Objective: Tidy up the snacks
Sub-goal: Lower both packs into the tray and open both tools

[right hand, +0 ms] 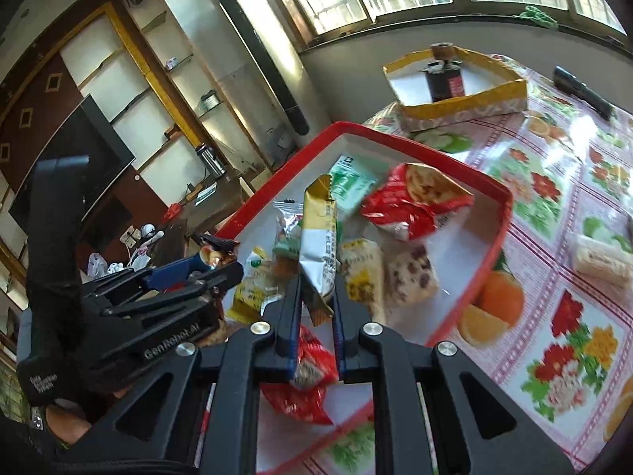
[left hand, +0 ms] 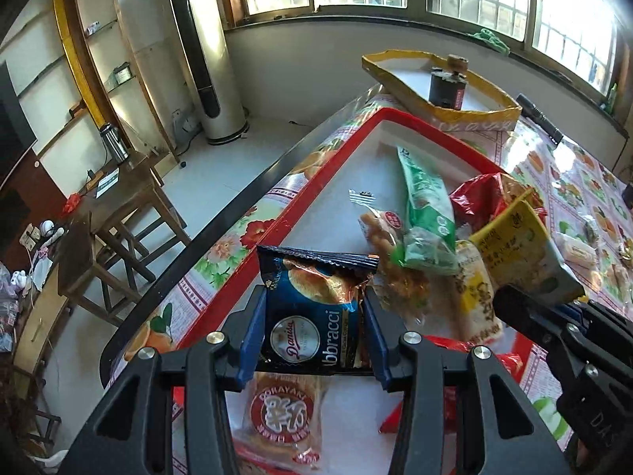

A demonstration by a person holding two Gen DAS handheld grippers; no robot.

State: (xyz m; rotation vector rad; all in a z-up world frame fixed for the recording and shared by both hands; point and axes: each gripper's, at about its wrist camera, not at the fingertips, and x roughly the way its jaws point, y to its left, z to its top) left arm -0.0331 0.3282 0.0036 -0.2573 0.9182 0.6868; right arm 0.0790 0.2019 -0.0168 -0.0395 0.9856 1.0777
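My left gripper [left hand: 314, 312] is shut on a dark blue Danisa Abbracci packet [left hand: 312, 308], held above the red-rimmed white tray [left hand: 328, 182]. My right gripper [right hand: 316, 297] is shut on a yellow and white snack packet [right hand: 319, 245] over the same tray [right hand: 490, 253]. That packet also shows in the left wrist view [left hand: 526, 253], with the right gripper [left hand: 510, 297] at the right. The tray holds several snacks: a green packet [left hand: 427, 206], a red packet [right hand: 415, 202], a Dorayaki packet [left hand: 283, 415]. The left gripper [right hand: 221, 265] shows at the left of the right wrist view.
A yellow-rimmed box [right hand: 459, 107] with a dark jar [right hand: 445, 79] stands beyond the tray on the flowered tablecloth [right hand: 554, 206]. A black torch [right hand: 581, 89] lies at the far right. A wrapped snack [right hand: 601, 261] lies on the cloth right of the tray. The table edge [left hand: 221, 213] drops off left.
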